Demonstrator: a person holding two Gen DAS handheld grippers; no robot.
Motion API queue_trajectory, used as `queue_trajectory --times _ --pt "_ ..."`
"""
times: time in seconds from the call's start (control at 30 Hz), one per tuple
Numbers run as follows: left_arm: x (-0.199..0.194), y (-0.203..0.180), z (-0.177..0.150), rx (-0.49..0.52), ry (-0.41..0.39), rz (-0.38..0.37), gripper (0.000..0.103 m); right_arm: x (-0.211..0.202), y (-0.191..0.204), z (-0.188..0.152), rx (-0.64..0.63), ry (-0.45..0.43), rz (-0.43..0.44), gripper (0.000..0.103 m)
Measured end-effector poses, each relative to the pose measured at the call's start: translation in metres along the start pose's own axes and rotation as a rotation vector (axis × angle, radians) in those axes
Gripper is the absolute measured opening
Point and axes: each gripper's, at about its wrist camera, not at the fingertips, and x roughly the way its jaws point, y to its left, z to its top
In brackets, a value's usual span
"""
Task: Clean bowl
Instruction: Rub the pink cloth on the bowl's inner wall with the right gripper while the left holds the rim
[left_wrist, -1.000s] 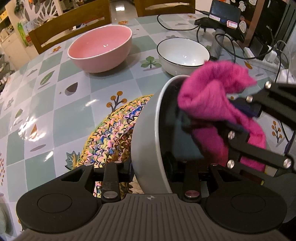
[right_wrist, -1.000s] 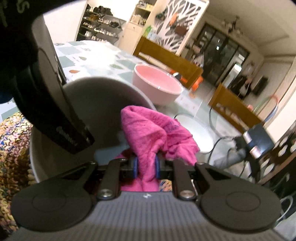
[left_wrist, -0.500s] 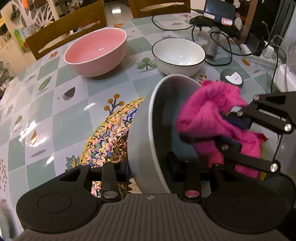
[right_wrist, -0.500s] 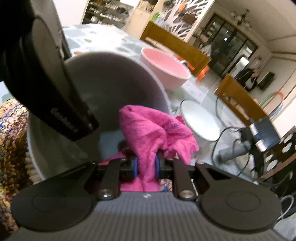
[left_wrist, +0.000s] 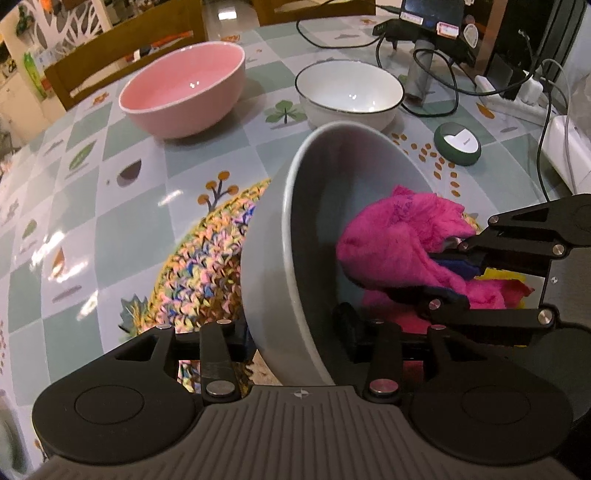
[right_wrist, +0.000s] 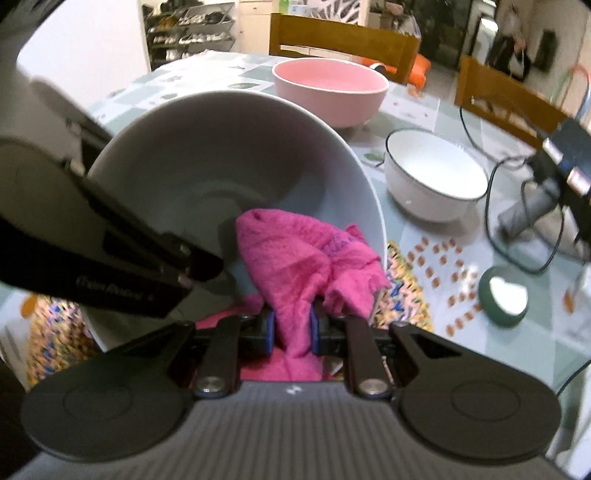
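A grey bowl (left_wrist: 273, 266) is tipped on its side above a woven mat (left_wrist: 199, 266), its opening facing right. My left gripper (left_wrist: 291, 328) straddles the near rim, one finger outside and one inside. Its jaws are opening, and the pads still bear on the wall. My right gripper (right_wrist: 291, 325) is shut on a pink cloth (right_wrist: 291, 254), which bunches against the lower inside of the bowl (right_wrist: 207, 166). In the left wrist view the right gripper (left_wrist: 454, 266) comes in from the right with the cloth (left_wrist: 388, 243). The left gripper (right_wrist: 207, 266) crosses the right wrist view's left side.
A pink bowl (left_wrist: 184, 99) and a white bowl (left_wrist: 349, 92) stand upright farther back on the patterned tablecloth. A round green device (left_wrist: 458, 144), cables and a power strip (left_wrist: 565, 147) lie at the right. Wooden chairs (right_wrist: 343, 33) line the far edge.
The right gripper has rolled and carried the cloth from the bowl's upper rim down to its lower inside. The left fingers have spread a little; the bowl has tipped slightly.
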Motion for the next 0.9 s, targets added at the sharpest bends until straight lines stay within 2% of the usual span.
queue_trajectory --times 0.23,0.5,0.7,0.9 --pt "0.005 0.014 -0.006 -0.110 0.008 -0.070 0.042 -0.003 -0.001 -0.004 0.073 -0.015 0.050 0.018" --pt "0.002 0.022 -0.013 -0.164 -0.014 -0.090 0.039 -0.005 0.005 -0.007 0.059 -0.061 0.051 0.019" --pt "-0.008 0.023 -0.014 -0.151 -0.054 -0.064 0.033 -0.007 0.011 -0.005 0.031 -0.076 0.049 0.019" --pt "-0.019 0.028 -0.010 -0.097 -0.084 -0.040 0.023 -0.008 0.017 0.001 0.030 -0.103 0.107 0.018"
